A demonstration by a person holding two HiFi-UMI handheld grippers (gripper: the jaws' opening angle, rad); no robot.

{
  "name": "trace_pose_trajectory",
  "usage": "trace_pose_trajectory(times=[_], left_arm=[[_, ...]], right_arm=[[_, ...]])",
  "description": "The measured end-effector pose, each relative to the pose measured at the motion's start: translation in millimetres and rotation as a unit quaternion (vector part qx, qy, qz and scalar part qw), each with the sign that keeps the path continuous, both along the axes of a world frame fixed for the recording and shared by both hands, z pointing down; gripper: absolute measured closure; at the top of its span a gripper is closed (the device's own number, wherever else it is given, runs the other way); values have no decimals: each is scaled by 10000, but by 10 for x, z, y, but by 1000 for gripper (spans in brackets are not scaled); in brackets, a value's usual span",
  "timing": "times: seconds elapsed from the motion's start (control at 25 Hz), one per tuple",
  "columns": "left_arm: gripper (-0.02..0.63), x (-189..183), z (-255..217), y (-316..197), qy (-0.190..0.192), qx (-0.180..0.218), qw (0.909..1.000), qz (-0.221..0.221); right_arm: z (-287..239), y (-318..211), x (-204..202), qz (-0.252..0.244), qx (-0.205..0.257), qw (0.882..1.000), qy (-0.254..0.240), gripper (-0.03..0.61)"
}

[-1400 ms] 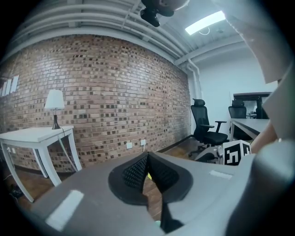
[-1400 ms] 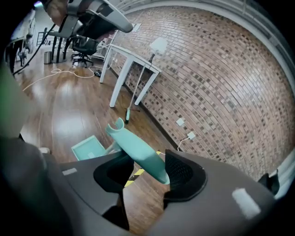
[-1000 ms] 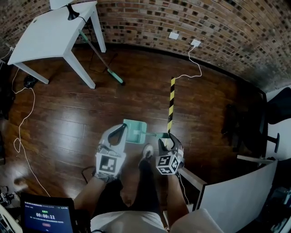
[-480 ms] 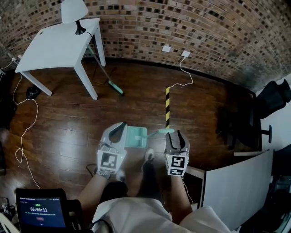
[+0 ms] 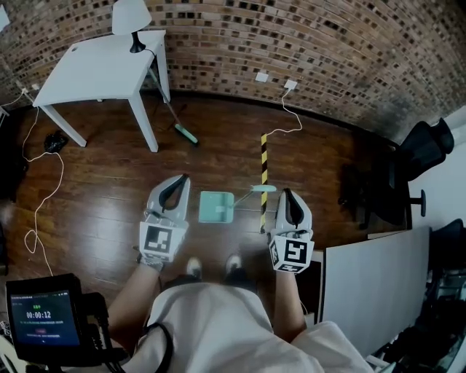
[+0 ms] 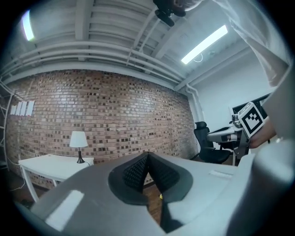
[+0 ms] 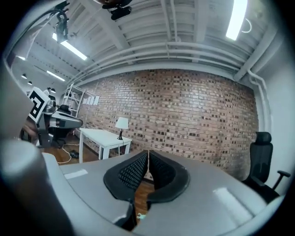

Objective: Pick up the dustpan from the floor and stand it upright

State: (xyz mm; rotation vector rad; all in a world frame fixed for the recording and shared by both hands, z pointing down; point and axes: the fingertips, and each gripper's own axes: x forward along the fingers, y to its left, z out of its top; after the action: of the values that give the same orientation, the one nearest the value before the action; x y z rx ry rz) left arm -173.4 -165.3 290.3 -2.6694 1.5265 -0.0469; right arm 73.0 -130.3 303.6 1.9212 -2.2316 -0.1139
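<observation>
The mint-green dustpan [image 5: 216, 207] rests on the wooden floor between my grippers, its long handle [image 5: 261, 189] reaching right toward the striped tape. Neither gripper touches it. In the head view my left gripper [image 5: 178, 182] is held left of the pan, jaws together and empty. My right gripper [image 5: 286, 197] is just right of the handle end; its jaws have just been closing with nothing between them. In the left gripper view the left gripper [image 6: 147, 157] is shut and points level at a brick wall, as does my right gripper [image 7: 148, 156] in its own view. A green sliver [image 7: 137, 216] shows below the right jaws.
A white table [image 5: 95, 69] with a lamp [image 5: 131, 18] stands at the back left, a green-headed broom [image 5: 185, 135] leaning by it. Yellow-black tape [image 5: 263, 175] runs along the floor. An office chair [image 5: 416, 156] and a white panel [image 5: 364, 284] are at right; cables [image 5: 35, 218] at left.
Both grippers have lifted up and away from the dustpan. The right gripper stood open beside the handle half a second ago and is shut now. The head camera has risen.
</observation>
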Motion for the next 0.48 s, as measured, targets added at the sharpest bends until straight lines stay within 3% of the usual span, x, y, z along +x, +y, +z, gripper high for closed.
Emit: trace_pose_trajectory(times=[0.12,0.28,0.48], left_arm=[[614,-50,-88,113,-64,122,9999,4],[614,85,-150,297,-106,116,9997,193],[614,214,-99,357,-74,44,9999,-135]], right_arm=[[-162,114,24,-96,115,9999,56,565],[-240,247,63,-260,152,9992,-256,566],[-171,341,79,-523,-47,9978,-398,566]])
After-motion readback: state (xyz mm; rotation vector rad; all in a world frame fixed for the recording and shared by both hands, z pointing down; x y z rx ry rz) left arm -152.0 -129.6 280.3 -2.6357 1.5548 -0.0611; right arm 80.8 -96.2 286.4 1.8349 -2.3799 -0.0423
